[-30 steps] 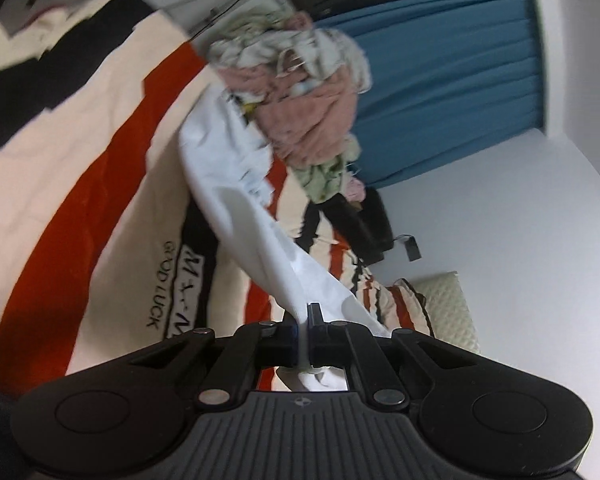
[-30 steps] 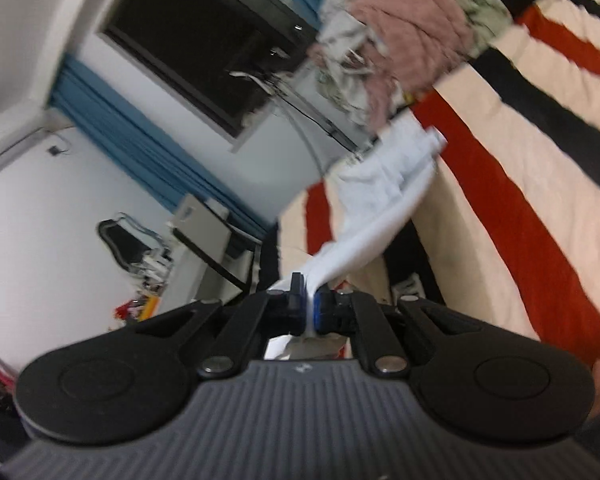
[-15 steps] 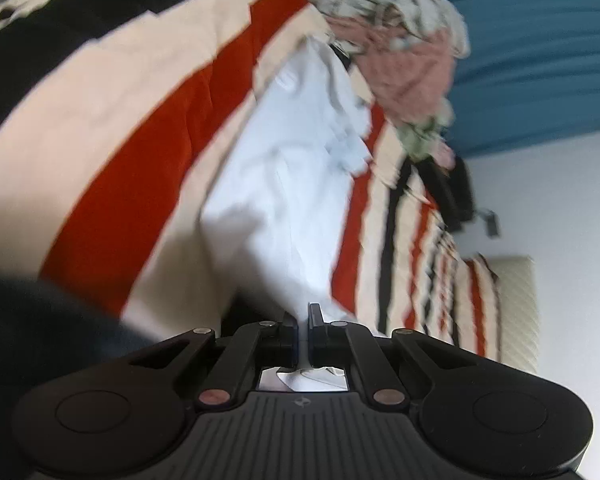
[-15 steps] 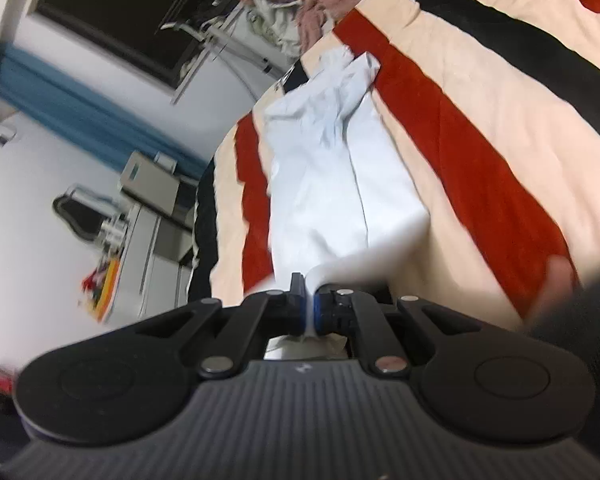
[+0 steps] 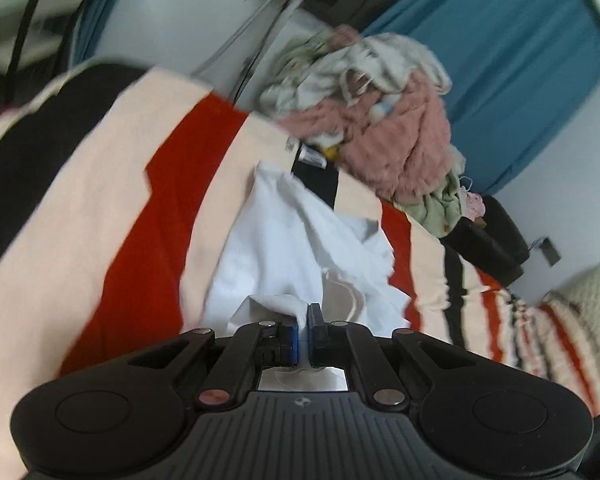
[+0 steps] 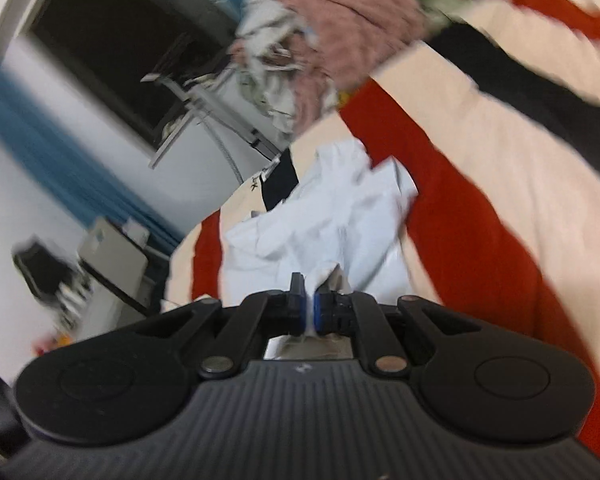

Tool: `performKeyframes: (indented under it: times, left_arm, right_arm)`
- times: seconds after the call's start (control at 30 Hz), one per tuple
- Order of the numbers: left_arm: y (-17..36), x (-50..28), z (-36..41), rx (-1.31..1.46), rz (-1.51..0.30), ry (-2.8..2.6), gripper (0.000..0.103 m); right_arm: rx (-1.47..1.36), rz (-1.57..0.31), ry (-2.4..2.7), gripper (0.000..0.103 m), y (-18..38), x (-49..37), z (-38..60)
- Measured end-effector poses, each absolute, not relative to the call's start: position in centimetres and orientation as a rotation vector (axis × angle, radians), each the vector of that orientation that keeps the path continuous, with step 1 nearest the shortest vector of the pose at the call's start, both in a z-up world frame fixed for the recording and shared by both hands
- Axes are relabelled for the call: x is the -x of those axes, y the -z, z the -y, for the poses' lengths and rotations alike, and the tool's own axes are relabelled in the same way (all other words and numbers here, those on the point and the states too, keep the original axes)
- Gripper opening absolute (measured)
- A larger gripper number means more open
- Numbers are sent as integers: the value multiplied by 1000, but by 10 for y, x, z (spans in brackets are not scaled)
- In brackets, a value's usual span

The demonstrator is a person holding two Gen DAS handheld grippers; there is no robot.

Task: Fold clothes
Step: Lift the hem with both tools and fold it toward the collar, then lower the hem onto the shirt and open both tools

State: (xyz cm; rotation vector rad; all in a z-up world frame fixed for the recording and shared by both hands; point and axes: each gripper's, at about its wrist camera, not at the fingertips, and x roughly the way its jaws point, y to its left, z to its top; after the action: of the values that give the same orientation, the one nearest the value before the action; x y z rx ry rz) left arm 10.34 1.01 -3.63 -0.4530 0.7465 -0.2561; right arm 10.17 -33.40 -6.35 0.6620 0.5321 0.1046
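- The jaws of the left gripper [image 5: 303, 330] are closed on a bunched fold of the crumpled white cotton garment [image 5: 296, 248], with only a thin slit between the blue pads.
- The jaws of the right gripper [image 6: 307, 308] are likewise pinched tight on a peak of the same white garment [image 6: 332, 220], the cloth rising between the pads.
- The garment lies on the bedspread of broad cream, red and black stripes [image 5: 112, 208], spread out from both grippers toward the far end of the bed.
- Its long axis runs away from each camera, roughly along the stripes; the narrow far end points toward the heap of pink, grey and pale green laundry [image 5: 384, 120] and stops short of it.
- In the left wrist view the far tip of the garment lies beside a black patch of the bedspread [image 5: 316, 178], and a cream inner edge or hem [image 5: 344, 292] shows near the pads.
- Only the left wrist view shows the blue curtain [image 5: 512, 76], the black bag or cushion [image 5: 488, 236] past the laundry and a cream textured pillow [image 5: 580, 300] at the right edge.
- Only the right wrist view shows the dark window [image 6: 112, 40], a metal rack or stand [image 6: 204, 108] under it and a pale grey box-shaped unit [image 6: 112, 252] beside the bed; this view is blurred.
- The right wrist view shows the laundry heap [image 6: 340, 28] at the top of the frame, lying across the red stripe [image 6: 460, 216] that runs along the garment's right side.
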Motion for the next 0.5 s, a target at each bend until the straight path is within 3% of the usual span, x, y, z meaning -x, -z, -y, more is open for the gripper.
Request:
performKeyframes:
  times: [0.3, 0.5]
  left_arm:
    - [110, -152, 8, 294, -709, 273, 6]
    - [131, -165, 23, 173, -720, 267, 8]
  right_arm:
    - [-456, -554, -82, 8, 116, -156, 319]
    - [-294, -638, -23, 8, 135, -179, 297]
